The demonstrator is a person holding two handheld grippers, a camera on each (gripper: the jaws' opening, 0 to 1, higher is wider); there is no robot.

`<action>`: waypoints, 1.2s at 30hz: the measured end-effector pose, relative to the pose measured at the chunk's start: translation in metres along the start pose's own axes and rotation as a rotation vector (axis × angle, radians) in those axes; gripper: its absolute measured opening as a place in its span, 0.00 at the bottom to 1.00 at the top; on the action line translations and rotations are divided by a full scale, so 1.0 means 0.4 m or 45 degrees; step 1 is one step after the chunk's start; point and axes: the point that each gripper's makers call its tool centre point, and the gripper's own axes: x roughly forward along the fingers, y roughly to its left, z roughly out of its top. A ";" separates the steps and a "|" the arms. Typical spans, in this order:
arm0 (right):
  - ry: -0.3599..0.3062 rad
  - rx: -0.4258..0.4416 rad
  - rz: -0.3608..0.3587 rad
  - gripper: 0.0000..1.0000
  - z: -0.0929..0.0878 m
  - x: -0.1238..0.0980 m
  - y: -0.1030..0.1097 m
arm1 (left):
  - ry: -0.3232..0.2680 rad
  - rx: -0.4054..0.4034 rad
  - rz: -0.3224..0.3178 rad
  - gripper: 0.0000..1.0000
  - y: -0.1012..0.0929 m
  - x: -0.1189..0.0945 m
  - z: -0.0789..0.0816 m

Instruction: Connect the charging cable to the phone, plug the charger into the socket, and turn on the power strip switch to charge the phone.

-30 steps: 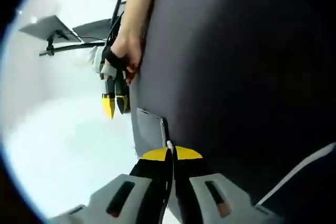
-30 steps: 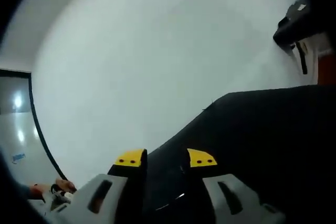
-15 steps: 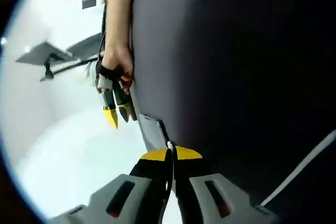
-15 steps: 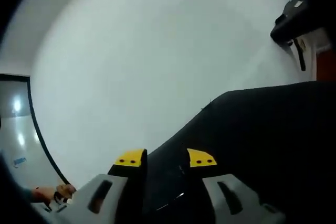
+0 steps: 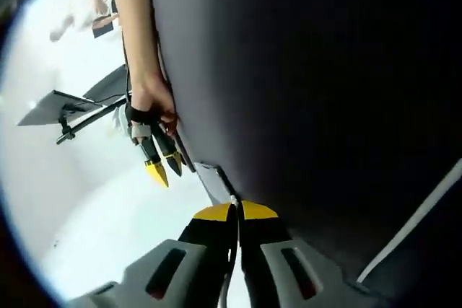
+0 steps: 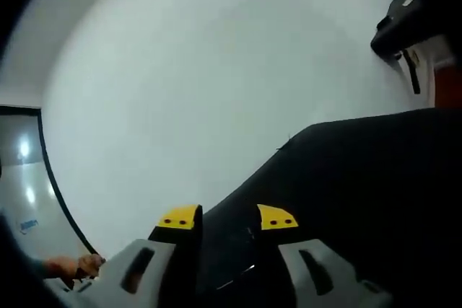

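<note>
My left gripper point(image 5: 232, 211) is shut, and a thin white charging cable point(image 5: 232, 201) runs up between its yellow-tipped jaws. Just beyond the tips a flat grey slab point(image 5: 215, 180), seemingly the phone, lies at the edge of a black surface point(image 5: 317, 91). Another stretch of white cable point(image 5: 415, 221) crosses that surface at the lower right. A hand point(image 5: 148, 99) holds my right gripper point(image 5: 164, 168) left of the slab, close to the black edge. In the right gripper view, my right gripper point(image 6: 228, 218) stands open over the black surface point(image 6: 361, 192), with nothing between its jaws.
A flat grey panel on a black stand point(image 5: 54, 106) sits at the left over a pale background. A black device point(image 6: 401, 23) hangs at the upper right of the right gripper view. A person's hand point(image 6: 79, 265) shows low at the left.
The left gripper view has rolled and shifted, so the hand with the right gripper now sits lower and nearer the slab. The right gripper view is almost unchanged.
</note>
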 end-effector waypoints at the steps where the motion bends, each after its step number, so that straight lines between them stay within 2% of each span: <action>1: 0.000 0.000 0.000 0.27 0.000 0.000 0.000 | 0.001 -0.003 -0.007 0.00 -0.002 0.001 -0.001; 7: 0.008 0.008 -0.009 0.27 -0.004 -0.001 -0.002 | -0.018 0.008 -0.006 0.00 0.000 0.006 0.016; 22: 0.043 -0.002 -0.032 0.27 -0.012 0.005 -0.013 | -0.008 0.018 0.011 0.00 -0.004 0.004 -0.009; 36: 0.047 -0.003 -0.039 0.27 -0.013 0.007 -0.015 | -0.028 0.044 0.024 0.00 -0.001 0.007 0.003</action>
